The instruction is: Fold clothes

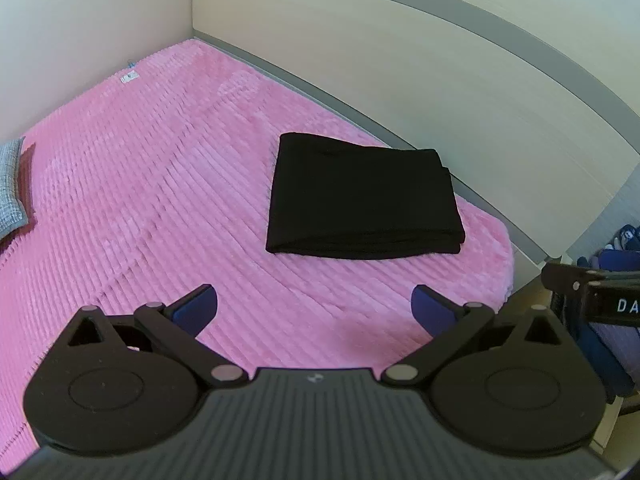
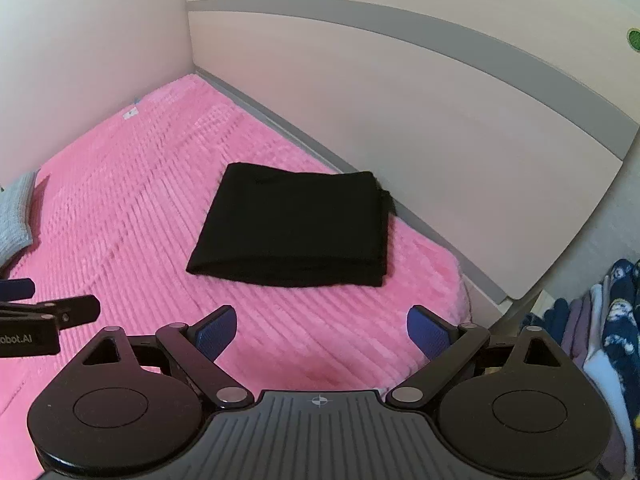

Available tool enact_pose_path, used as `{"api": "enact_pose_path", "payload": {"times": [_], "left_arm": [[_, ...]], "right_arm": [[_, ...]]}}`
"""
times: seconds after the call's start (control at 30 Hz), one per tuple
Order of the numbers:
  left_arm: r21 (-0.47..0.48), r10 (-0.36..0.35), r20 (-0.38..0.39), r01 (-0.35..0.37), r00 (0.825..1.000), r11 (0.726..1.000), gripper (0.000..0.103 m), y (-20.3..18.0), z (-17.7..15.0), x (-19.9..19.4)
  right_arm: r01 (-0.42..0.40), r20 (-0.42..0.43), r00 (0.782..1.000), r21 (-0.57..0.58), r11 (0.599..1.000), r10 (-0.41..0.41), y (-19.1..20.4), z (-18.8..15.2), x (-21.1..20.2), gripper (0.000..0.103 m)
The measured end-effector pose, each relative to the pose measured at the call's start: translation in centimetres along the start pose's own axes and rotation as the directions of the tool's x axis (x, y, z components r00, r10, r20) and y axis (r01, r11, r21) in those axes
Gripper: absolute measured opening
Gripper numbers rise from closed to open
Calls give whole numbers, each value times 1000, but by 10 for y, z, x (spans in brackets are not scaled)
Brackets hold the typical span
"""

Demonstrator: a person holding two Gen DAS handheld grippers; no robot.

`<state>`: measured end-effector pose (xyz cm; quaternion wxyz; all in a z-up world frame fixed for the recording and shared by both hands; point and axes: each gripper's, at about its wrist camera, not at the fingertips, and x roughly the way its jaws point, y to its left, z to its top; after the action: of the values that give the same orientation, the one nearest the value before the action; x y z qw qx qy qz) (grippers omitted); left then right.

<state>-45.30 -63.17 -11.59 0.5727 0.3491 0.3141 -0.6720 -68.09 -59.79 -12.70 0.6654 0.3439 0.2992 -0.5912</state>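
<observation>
Although both claws hover empty above the pink blanket [image 1: 160, 184], the one piece of work between them looks done: a single black garment [image 1: 360, 200] lies folded into a flat rectangle, ahead of the left claw [image 1: 315, 307] and a little to its right, near the pale headboard [image 1: 440, 80]. From the right claw [image 2: 320, 328] the same garment [image 2: 296, 224] sits straight ahead and slightly left. Each claw has its blue pads spread wide with nothing between them, and neither touches the cloth.

Going by the soft edges and the stacked layers along the near side, the garment is probably light, limp knit fabric that will sag and slide open if lifted by one corner. A sensible hold would be the thick near edge, where the layers bunch, pinched by both claws well apart so the bundle stays flat. The plush blanket beneath may cling slightly to the cloth.

Counted from left to right: one grey pillow [image 1: 12, 188] far to the left of the left claw, one black folded garment, and one pile of blue and white clothes [image 2: 608, 320] to the right of the right claw; how many pieces that pile holds is hard to tell at the blurred rim.
</observation>
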Motion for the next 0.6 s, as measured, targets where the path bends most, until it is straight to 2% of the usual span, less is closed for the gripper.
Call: {"api": "enact_pose_path", "payload": {"times": [0.6], "left_arm": [[54, -18, -9, 18, 1000, 998, 102, -26, 13, 14]], "right_arm": [[40, -19, 999, 55, 998, -39, -21, 2, 0, 95]]}}
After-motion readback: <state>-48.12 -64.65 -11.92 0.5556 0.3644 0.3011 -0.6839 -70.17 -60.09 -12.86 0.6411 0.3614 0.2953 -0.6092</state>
